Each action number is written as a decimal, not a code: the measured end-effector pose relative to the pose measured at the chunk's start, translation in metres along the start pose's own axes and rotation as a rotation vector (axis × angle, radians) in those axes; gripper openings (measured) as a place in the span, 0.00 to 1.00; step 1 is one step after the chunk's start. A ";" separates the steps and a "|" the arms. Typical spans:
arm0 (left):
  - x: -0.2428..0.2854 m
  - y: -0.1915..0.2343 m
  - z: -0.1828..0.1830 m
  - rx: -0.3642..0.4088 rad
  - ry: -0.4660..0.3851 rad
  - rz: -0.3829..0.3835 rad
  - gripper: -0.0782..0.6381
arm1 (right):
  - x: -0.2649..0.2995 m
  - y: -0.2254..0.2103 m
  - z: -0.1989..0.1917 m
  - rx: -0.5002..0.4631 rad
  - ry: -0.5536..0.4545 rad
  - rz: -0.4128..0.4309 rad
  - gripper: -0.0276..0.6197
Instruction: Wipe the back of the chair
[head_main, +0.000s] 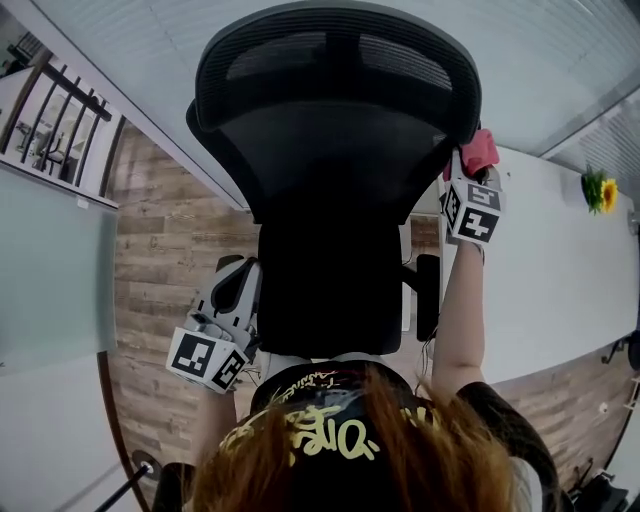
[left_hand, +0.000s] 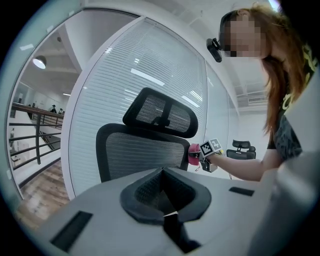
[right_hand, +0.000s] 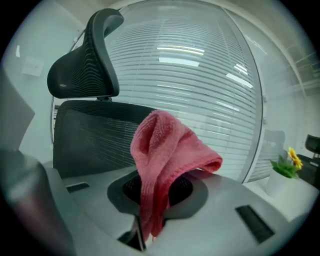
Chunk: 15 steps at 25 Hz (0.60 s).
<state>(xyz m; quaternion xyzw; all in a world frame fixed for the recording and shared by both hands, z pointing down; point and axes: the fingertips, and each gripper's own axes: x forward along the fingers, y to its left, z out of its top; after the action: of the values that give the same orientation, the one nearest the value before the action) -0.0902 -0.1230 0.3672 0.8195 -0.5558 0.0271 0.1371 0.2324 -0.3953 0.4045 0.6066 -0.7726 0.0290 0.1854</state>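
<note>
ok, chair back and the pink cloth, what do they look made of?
The chair back: black mesh stretched in a matte black frame, likely plastic; the fine ribbed weave shows. The pink cloth: soft looped pile, terry or microfibre by its look, matte and limp, draping from the right hand-held gripper.

Matt black mesh chair back (head_main: 330, 150), nubby pink cloth (right_hand: 165, 150)
</note>
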 end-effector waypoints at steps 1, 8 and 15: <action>0.000 -0.001 -0.002 -0.005 -0.001 0.006 0.10 | 0.000 0.000 0.000 -0.001 0.000 0.003 0.14; 0.002 -0.010 -0.001 -0.007 -0.009 0.003 0.10 | 0.004 0.007 0.002 -0.003 0.002 0.006 0.14; -0.002 -0.002 0.001 -0.004 -0.006 0.005 0.10 | 0.008 0.026 0.007 -0.007 0.014 -0.009 0.14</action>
<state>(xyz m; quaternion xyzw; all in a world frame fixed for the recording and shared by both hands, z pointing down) -0.0888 -0.1206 0.3658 0.8178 -0.5584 0.0242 0.1369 0.2043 -0.3976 0.4056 0.6092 -0.7686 0.0296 0.1931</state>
